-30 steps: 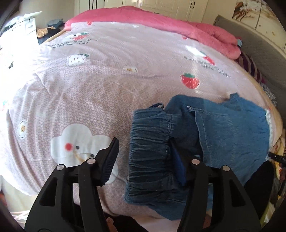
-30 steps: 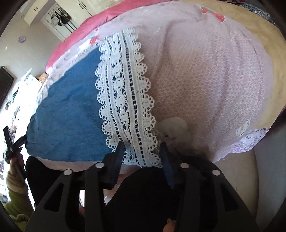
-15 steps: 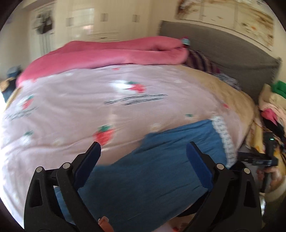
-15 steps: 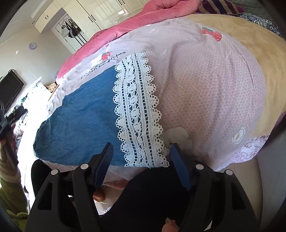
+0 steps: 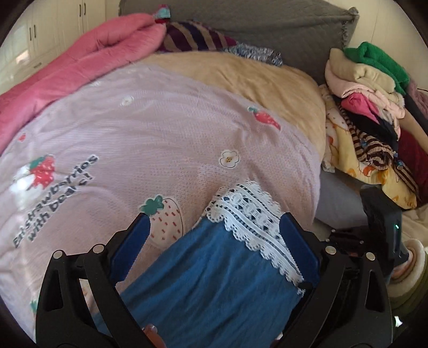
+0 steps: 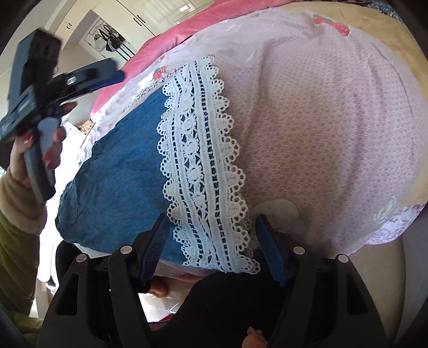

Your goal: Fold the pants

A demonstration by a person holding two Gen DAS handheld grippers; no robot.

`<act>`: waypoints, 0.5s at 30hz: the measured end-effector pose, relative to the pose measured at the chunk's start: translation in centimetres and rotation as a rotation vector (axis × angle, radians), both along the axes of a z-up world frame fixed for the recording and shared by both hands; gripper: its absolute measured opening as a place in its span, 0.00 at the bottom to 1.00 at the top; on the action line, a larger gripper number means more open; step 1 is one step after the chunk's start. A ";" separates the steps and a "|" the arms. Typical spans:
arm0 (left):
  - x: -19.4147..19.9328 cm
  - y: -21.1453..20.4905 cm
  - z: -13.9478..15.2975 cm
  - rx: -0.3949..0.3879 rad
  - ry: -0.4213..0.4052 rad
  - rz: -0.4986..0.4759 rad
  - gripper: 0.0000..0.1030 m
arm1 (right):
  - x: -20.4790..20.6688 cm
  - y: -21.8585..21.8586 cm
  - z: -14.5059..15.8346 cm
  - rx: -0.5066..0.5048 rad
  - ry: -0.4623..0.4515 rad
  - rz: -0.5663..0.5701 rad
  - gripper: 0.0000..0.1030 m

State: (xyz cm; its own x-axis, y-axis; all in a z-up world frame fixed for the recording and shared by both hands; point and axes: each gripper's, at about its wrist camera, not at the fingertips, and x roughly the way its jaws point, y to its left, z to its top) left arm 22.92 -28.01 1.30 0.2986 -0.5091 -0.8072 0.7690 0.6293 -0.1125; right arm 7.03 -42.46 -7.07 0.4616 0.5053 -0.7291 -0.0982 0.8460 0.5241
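Note:
The blue denim pants [image 5: 214,278] with a white lace hem [image 5: 251,214] lie on the pink strawberry-print quilt [image 5: 149,139] at the bed's near edge. My left gripper [image 5: 214,235] is open, its jaws either side of the lace hem end, just above the denim. In the right wrist view the pants [image 6: 120,171] spread to the left, the lace hem [image 6: 200,166] running down the middle. My right gripper [image 6: 211,238] is open, its jaws straddling the near corner of the lace. The left gripper [image 6: 88,77] shows there at upper left, held in a hand.
A pink blanket [image 5: 67,69] lies along the far side of the bed. A tan blanket [image 5: 240,77] covers the head end below a grey headboard [image 5: 240,24]. A pile of clothes [image 5: 374,112] stands to the right of the bed. White wardrobes [image 6: 133,24] stand behind.
My left gripper has swung from the waistband end across the pants to the lace hem end. My right gripper has opened wider and stayed at the lace corner.

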 end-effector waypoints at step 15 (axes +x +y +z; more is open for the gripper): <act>3.6 -1.7 -5.6 -0.090 0.336 -0.098 0.16 | -1.1 -0.3 1.0 0.059 -0.065 0.016 0.17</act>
State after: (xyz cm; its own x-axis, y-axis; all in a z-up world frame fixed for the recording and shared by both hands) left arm 26.56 -29.72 -4.29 -0.0300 -0.5954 -0.8028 0.7358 0.5305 -0.4210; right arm 5.90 -42.71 -6.03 0.4983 0.5543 -0.6666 -0.1468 0.8118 0.5653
